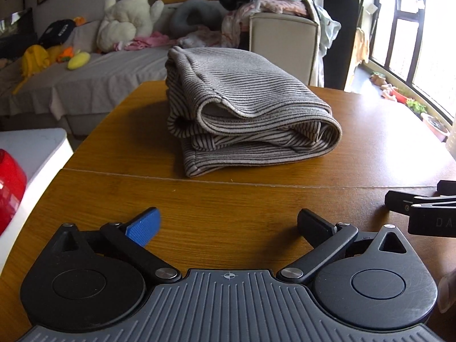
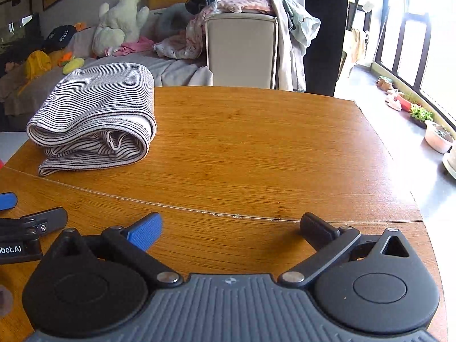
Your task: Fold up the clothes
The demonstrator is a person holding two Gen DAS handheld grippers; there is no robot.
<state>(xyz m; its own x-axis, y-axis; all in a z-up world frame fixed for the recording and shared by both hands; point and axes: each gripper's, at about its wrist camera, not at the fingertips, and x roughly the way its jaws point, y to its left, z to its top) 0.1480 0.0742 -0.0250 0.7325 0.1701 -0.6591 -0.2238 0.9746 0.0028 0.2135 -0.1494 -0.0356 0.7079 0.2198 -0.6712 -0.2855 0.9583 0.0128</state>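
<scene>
Striped grey knit, soft and ribbed, the folded garment lies in a thick rounded bundle toward the far edge of the wooden counter, past its straight seam. Nearer the front edge, the left gripper and right gripper both spread wide and hold nothing, one blue textured pad facing one black.

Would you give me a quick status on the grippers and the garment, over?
Left gripper open, empty. Right gripper open, empty. Striped garment folded on table, untouched. Nothing between grippers and garment.
</scene>
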